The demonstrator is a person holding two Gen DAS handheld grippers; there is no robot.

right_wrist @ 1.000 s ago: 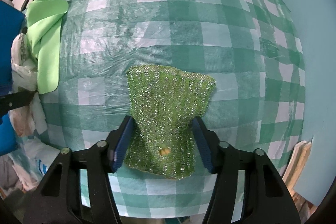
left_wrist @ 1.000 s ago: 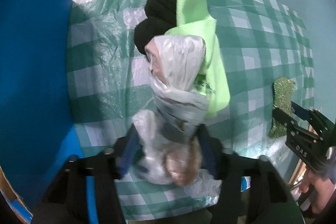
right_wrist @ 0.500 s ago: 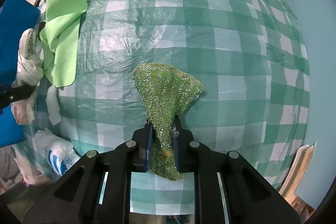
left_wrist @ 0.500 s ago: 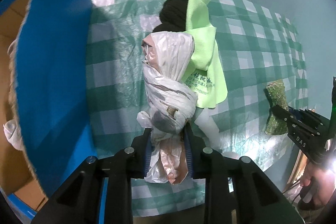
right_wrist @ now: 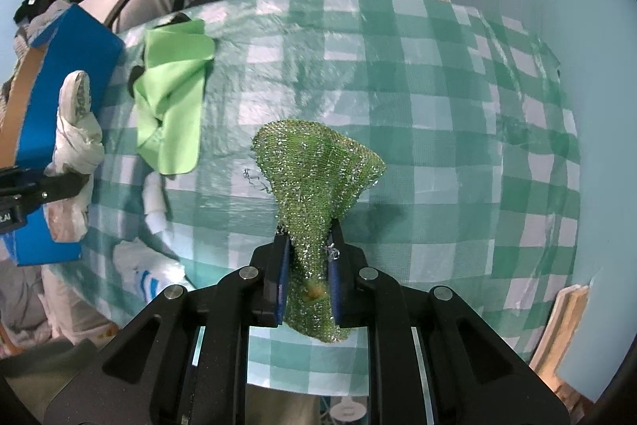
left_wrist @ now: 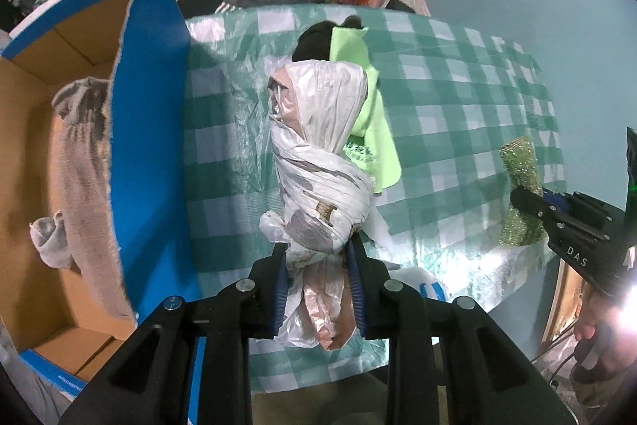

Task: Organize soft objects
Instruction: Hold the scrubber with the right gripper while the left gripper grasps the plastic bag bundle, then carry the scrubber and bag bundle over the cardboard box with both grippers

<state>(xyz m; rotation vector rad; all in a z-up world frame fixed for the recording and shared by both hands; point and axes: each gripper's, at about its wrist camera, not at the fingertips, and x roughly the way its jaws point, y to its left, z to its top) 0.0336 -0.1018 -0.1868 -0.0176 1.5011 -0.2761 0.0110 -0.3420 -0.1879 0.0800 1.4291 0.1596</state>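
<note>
Covering the round table, a green-and-white checked plastic cloth [right_wrist: 438, 98] lies beside a blue-sided cardboard box [left_wrist: 147, 130] holding a grey cloth [left_wrist: 79, 186]. Above the cloth, the left gripper [left_wrist: 318, 277] is clenched on a knotted white plastic bag bundle [left_wrist: 318, 154]. The right gripper [right_wrist: 308, 269] pinches a glittery green mesh scrubber [right_wrist: 314, 170], lifted near a crumpled lime-green cloth [right_wrist: 171, 98].

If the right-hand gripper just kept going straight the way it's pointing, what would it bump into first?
Probably the green-and-white checked plastic tablecloth. The right gripper points steeply down at it, clamped on a sparkly green mesh scrubbing cloth that would touch first.
</note>
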